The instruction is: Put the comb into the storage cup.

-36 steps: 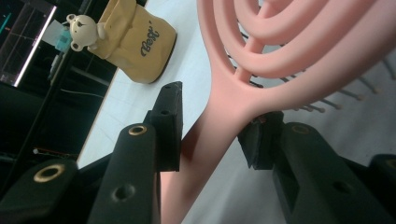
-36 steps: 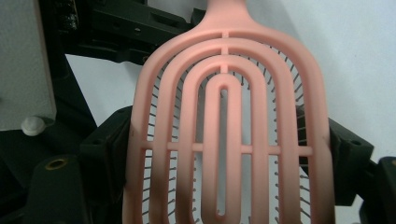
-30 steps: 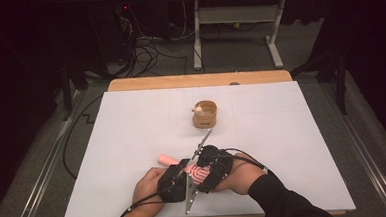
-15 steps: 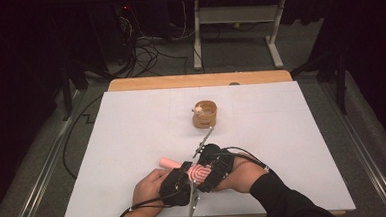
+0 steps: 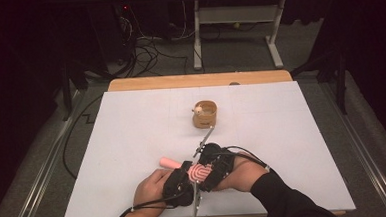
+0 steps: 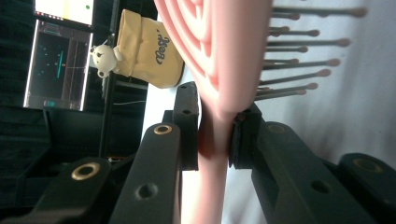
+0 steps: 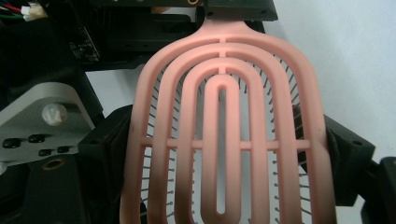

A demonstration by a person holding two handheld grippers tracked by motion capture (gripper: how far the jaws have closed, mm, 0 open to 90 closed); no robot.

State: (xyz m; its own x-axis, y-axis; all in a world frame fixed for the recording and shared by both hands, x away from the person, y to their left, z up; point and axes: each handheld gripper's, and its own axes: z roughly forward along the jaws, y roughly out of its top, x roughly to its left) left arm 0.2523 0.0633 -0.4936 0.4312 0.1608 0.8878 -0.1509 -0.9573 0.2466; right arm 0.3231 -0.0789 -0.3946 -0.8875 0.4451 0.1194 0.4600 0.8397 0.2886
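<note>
The white table (image 5: 132, 141) spreads under me, a tan pouch with a small bear figure (image 5: 204, 114) standing well beyond my hands. Near the front edge I hold the pink vented hairbrush (image 5: 200, 171): my right gripper (image 7: 224, 154) clamps its head across the sides, and my left gripper (image 6: 215, 135) has just closed on its neck, pads pressing the handle.

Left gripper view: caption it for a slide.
Left claw shut on the neck of a pink hairbrush, bristles toward the white table; a tan pouch stands beyond.
</note>
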